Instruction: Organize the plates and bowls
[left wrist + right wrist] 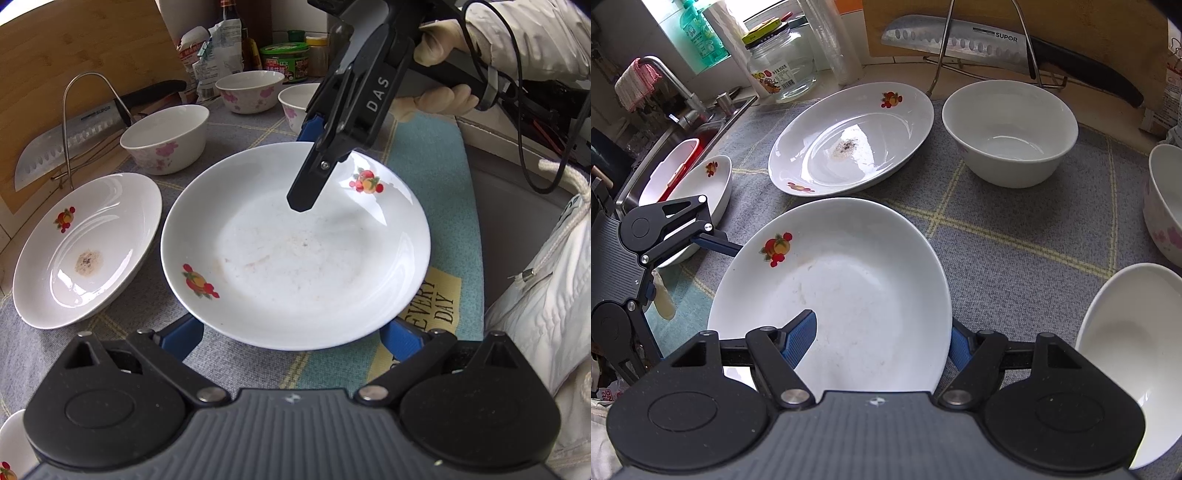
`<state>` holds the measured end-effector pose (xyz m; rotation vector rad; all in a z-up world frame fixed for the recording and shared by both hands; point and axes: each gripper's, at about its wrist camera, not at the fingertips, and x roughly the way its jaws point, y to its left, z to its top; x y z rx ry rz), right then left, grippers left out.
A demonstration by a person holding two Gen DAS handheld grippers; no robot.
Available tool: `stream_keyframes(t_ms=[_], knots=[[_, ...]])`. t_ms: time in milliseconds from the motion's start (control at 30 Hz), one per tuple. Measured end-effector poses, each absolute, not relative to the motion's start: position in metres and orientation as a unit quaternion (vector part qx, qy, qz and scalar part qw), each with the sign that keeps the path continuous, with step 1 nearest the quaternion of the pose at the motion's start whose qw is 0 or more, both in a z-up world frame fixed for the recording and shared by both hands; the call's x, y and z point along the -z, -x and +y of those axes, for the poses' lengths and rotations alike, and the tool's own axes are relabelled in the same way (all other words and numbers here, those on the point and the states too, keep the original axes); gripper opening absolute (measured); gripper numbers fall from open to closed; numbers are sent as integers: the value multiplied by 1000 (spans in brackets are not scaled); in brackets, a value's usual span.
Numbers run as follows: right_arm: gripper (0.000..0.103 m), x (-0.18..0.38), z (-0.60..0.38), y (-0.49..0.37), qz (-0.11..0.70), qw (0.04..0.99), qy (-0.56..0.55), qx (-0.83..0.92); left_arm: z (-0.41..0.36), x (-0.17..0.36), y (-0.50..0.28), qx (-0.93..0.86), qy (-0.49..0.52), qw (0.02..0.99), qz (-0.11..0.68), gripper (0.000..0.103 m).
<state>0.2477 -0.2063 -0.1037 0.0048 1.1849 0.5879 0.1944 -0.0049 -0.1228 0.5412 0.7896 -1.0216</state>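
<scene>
1. We see the right gripper (882, 341) clamped on the near rim of the front plate (849, 280): one blue pad lies on the inner face at 7 o'clock, the other sits under the rim at 4 o'clock. We judge that this pinch across the rim is meant for lifting the plate.
2. The left gripper (291, 338) meets the same plate (295, 243) from the opposite side. Its jaws stand wide, with blue fingers showing below the rim at 7 and 5 o'clock. We think it steadies or supports the plate.
3. The plate sits on the grey checked cloth (1015, 236) covering the surface, partly over a teal mat (432, 166).
4. A second plate (853, 140), stained in the middle, lies at 12 o'clock in the right view, a likely stacking spot. A plain bowl (1010, 133) stands at 1 o'clock.
5. A third plate (698, 192) at 10 o'clock is half hidden behind the left gripper's linkage.
6. We cannot tell whether the left fingers touch the plate's underside, nor whether the plate has left the cloth.
7. Bowls at the right edge are cut off. Beyond the floral bowl (164, 138), jars and packets blur together.
</scene>
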Motion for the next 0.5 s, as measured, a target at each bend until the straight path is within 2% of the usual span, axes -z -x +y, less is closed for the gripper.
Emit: stream_keyframes(t_ms=[500], knots=[[78, 88, -183, -244, 542, 792, 16, -281, 11, 113, -185, 456, -238, 776, 365, 101]])
